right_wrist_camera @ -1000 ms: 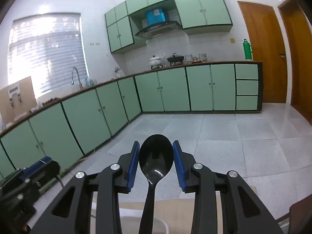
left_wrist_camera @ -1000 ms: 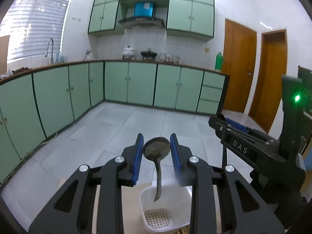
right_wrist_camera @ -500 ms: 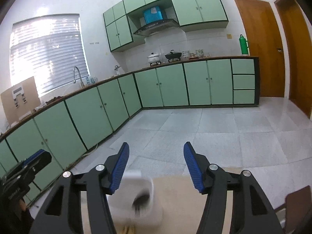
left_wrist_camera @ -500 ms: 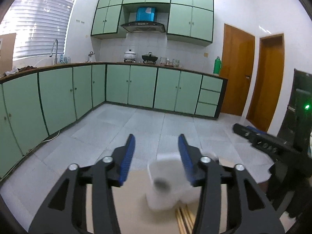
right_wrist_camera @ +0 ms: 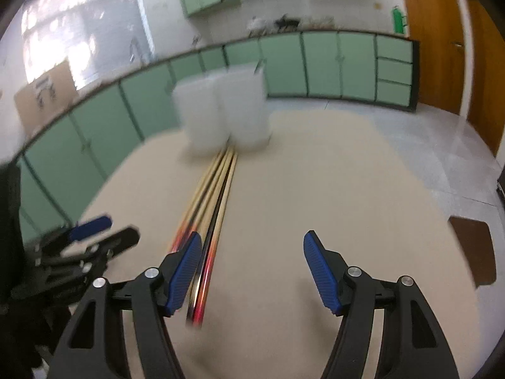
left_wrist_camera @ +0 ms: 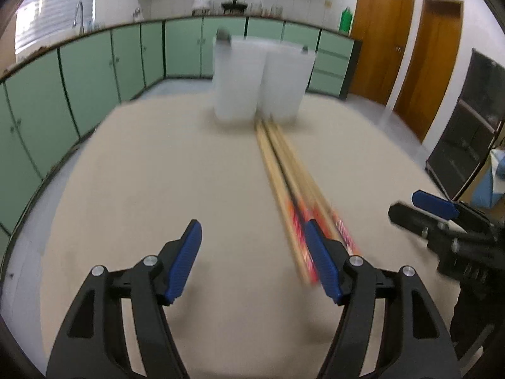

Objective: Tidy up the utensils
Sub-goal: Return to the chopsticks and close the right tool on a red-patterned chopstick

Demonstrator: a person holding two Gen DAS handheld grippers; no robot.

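Several wooden chopsticks with red and black ends lie together on the beige table, pointing at a white two-compartment utensil holder at the far side. Spoon tips show above the holder's rim. My left gripper is open and empty, low over the table, its right finger beside the chopstick ends. In the right wrist view, the chopsticks run from the holder to my right gripper, which is open and empty, its left finger by the chopstick ends. Both views are motion-blurred.
The right gripper shows at the right edge of the left wrist view, the left gripper at the left of the right wrist view. A brown chair seat is beyond the table's right edge. Green cabinets line the walls.
Both grippers let go of their black spoons over the white holder, opened wide, and came down low over the table behind the chopsticks.
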